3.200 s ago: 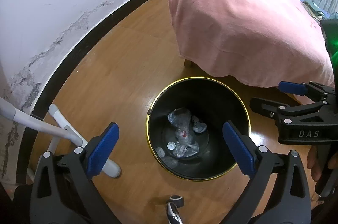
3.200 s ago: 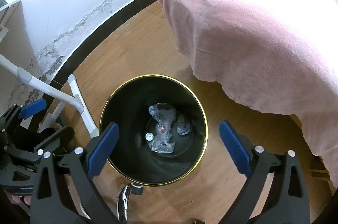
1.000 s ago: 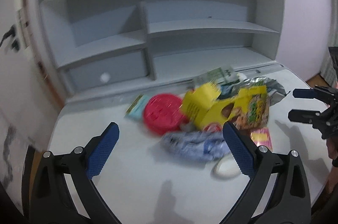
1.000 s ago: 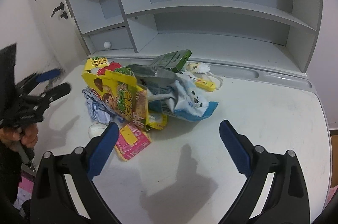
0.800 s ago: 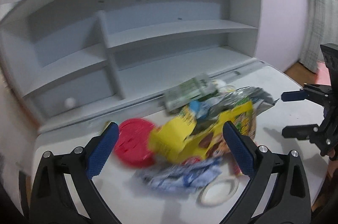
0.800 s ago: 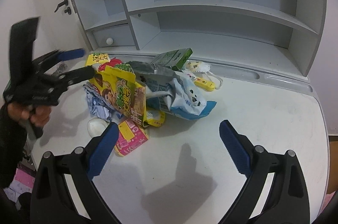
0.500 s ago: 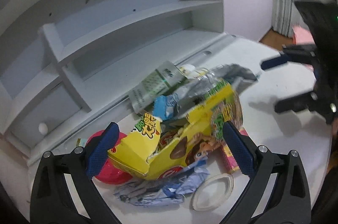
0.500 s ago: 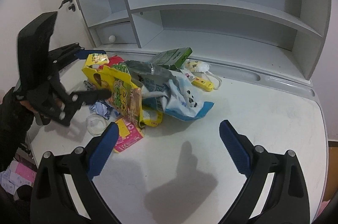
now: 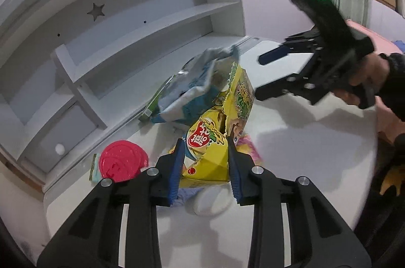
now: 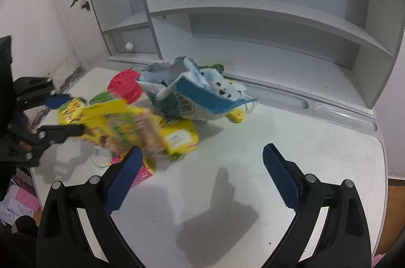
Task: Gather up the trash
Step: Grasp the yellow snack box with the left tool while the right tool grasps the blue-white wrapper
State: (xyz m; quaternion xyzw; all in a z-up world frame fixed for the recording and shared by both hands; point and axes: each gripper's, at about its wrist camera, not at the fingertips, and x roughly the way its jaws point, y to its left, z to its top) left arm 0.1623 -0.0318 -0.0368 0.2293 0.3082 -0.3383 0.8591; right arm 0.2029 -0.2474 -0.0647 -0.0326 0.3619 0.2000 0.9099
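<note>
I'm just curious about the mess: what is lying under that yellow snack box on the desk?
Under the yellow snack box show a crumpled bluish wrapper, a white ring-like lid and a pink packet. Whatever else lies beneath is covered by the box.

surface: white desk [image 10: 291, 161] | on it: red lid [image 9: 121, 161], blue-white bag [image 10: 192, 101] (torn open), pink packet [image 10: 143, 173]

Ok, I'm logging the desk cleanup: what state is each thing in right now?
Left gripper: jaws have just been closing, pads now on the yellow box.
Yellow box: crumpled, flap open.
Right gripper: open, holds nothing.
Blue and white bag: torn open, lying on the desk.
Red lid: lying flat.
</note>
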